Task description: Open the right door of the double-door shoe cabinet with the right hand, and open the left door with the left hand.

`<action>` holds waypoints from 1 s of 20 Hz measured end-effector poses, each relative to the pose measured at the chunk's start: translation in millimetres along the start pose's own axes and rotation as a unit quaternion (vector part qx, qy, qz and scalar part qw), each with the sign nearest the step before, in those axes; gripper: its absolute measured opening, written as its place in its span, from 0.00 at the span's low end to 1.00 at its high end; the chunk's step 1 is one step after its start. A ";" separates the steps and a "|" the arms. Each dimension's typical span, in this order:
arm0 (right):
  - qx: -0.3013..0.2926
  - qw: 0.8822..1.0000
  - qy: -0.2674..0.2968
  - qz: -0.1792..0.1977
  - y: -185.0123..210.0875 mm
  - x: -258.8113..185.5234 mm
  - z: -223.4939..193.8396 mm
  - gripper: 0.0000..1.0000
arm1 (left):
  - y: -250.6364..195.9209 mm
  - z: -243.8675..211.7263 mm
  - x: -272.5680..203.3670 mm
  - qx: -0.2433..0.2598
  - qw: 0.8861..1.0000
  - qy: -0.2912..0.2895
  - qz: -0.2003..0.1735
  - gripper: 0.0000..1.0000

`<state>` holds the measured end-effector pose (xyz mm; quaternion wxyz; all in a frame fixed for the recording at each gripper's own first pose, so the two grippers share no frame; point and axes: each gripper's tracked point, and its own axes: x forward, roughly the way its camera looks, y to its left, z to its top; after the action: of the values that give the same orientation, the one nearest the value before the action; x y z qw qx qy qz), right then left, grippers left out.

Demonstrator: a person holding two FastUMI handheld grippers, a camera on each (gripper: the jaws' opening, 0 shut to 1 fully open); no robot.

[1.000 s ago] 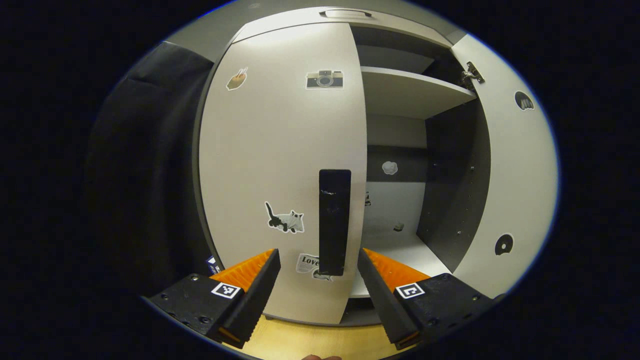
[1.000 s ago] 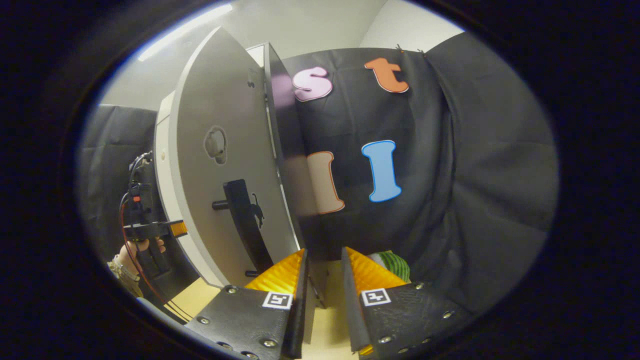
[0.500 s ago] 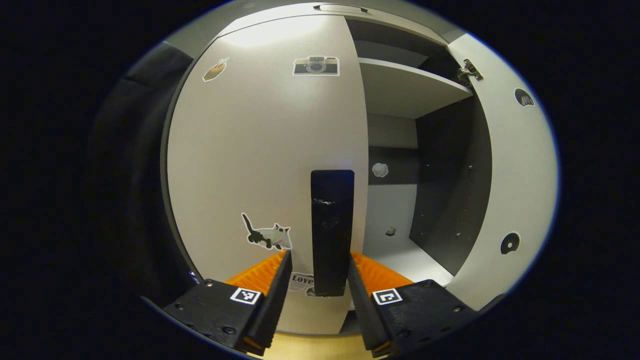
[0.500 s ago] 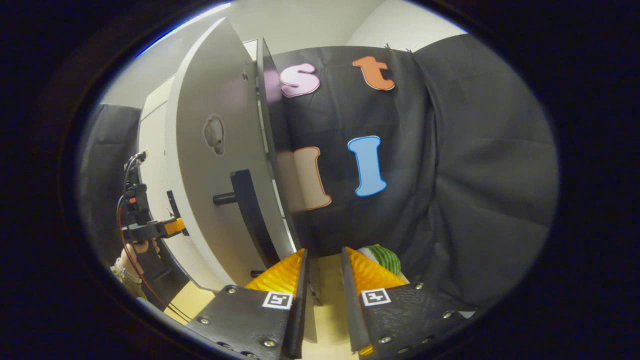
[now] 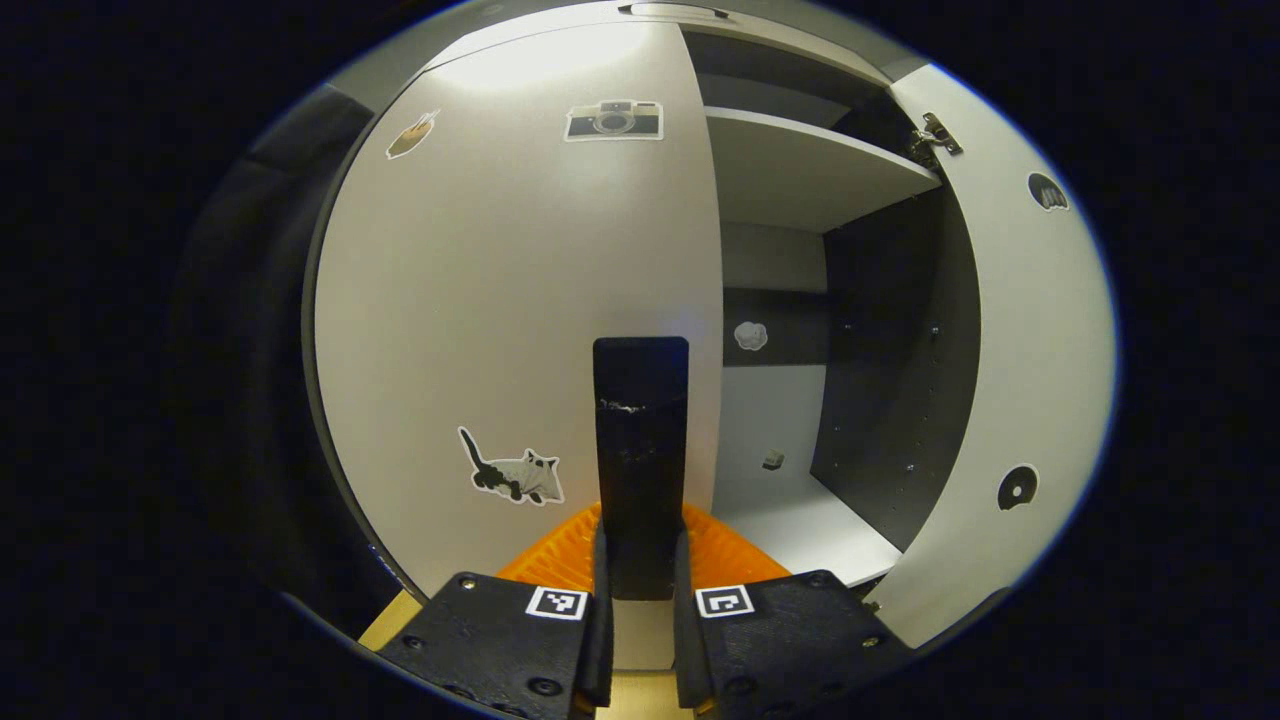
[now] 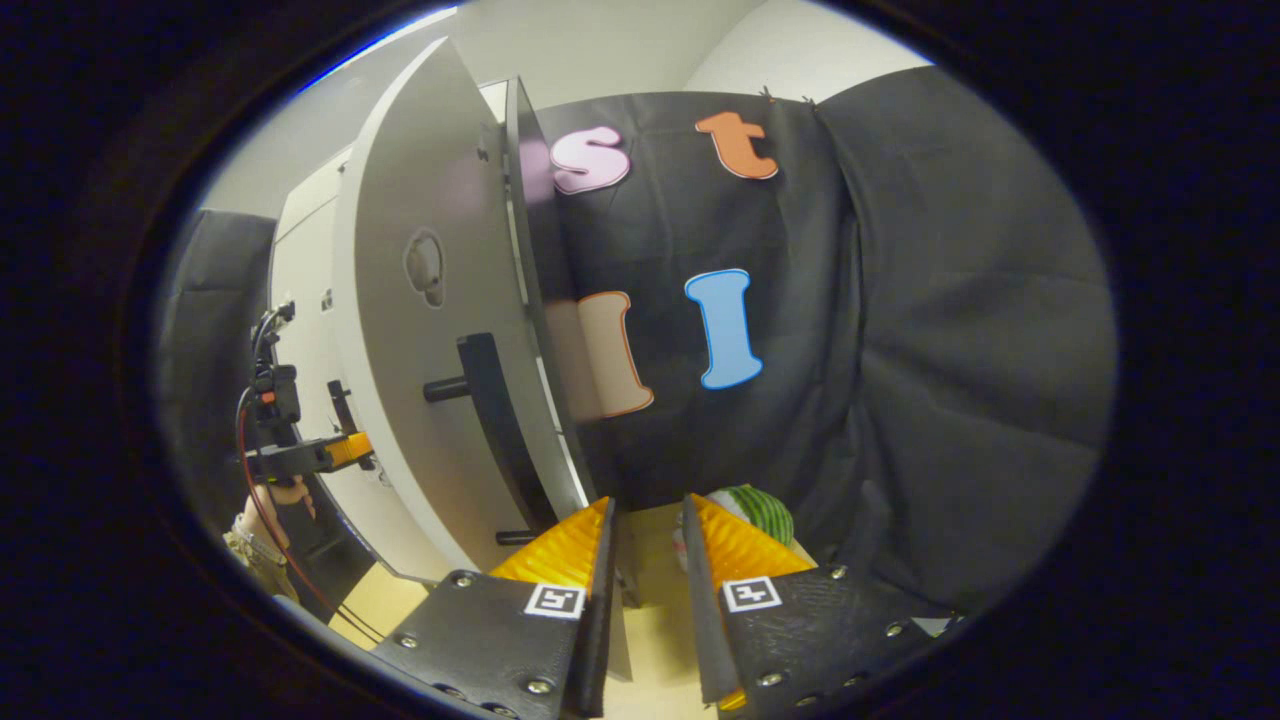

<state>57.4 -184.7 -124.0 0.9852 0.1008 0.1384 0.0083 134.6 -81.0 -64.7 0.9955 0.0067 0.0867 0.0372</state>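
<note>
The left gripper (image 5: 638,600) is clamping both orange ribbed fingers (image 5: 545,550) on the lower end of the black flat bar handle (image 5: 641,450) of the pale grey left cabinet door (image 5: 500,300), which is sitting closed against the cabinet front. The right cabinet door (image 5: 1030,350), also pale grey and carrying small dark stickers, is standing swung wide open, exposing the white upper shelf (image 5: 810,175) and the dark inner side panel (image 5: 880,350).

In the right gripper view, the right gripper (image 6: 648,560) is hanging clear of the open door's black bar handle (image 6: 490,420), jaws drawn nearly together with a narrow gap and gripping nothing. A green striped ball (image 6: 755,505) is lying on the floor just beyond its fingertips.

Judged from this layout, the right-door step is complete and the left-door step is in hand, at the grasp stage. The next move is calling for a pull outward along the arc of the left-edge hinge, keeping grip pressure steady so the smooth bar is not slipping between the pads.
</note>
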 end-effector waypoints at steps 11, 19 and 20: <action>0.002 0.998 0.014 0.053 7.1 3.6 -2.8 0.36 | 10.8 -5.9 -44.7 0.003 1.000 0.005 0.007 0.21; -0.009 0.997 0.020 0.078 3.9 -7.3 -2.3 0.36 | 25.3 -9.2 -71.6 -0.003 1.000 0.018 0.019 0.18; -0.010 0.997 0.020 0.079 3.3 -8.0 -2.6 0.36 | 26.9 -9.7 -73.6 -0.002 1.000 0.019 0.020 0.18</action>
<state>49.1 -181.3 -123.6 0.9794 0.1017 0.1495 0.0895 58.7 -59.6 -61.0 0.9927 0.0062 0.1055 0.0573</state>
